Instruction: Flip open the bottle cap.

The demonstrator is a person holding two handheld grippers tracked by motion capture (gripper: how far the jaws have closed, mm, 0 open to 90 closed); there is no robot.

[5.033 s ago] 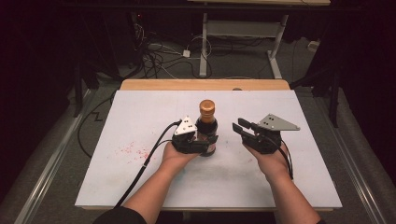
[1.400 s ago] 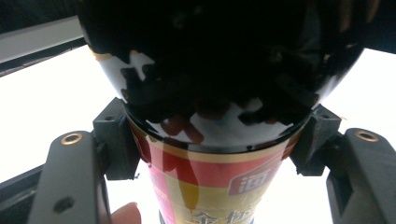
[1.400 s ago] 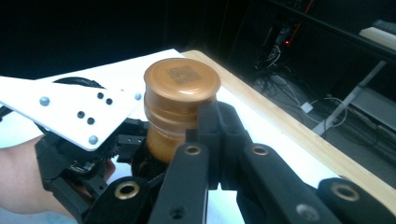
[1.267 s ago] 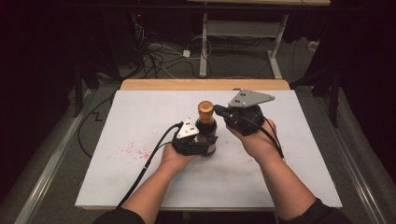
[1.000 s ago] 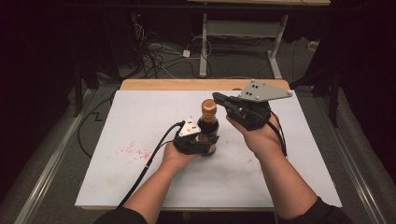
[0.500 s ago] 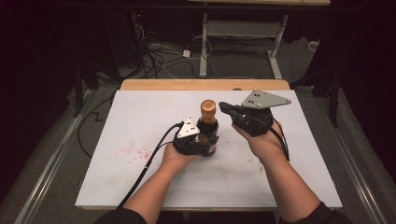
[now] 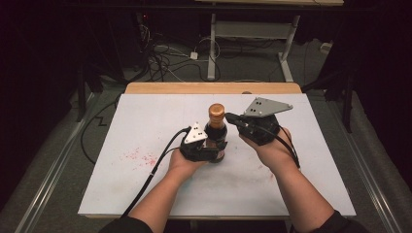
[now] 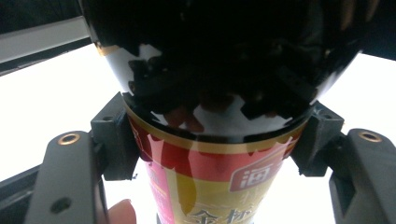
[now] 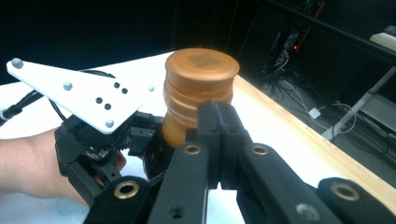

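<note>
I see the dark bottle standing upright near the middle of the white table, its copper-coloured cap on top; my left gripper clamps the bottle's lower body, and in the left gripper view the pads press against both sides of the red and gold label; my right gripper sits just to the right of the cap, at neck height, pointing at it; in the right gripper view its jaws are pressed together with nothing between them, their tips right against the neck below the cap; whether they actually touch it I cannot tell.
</note>
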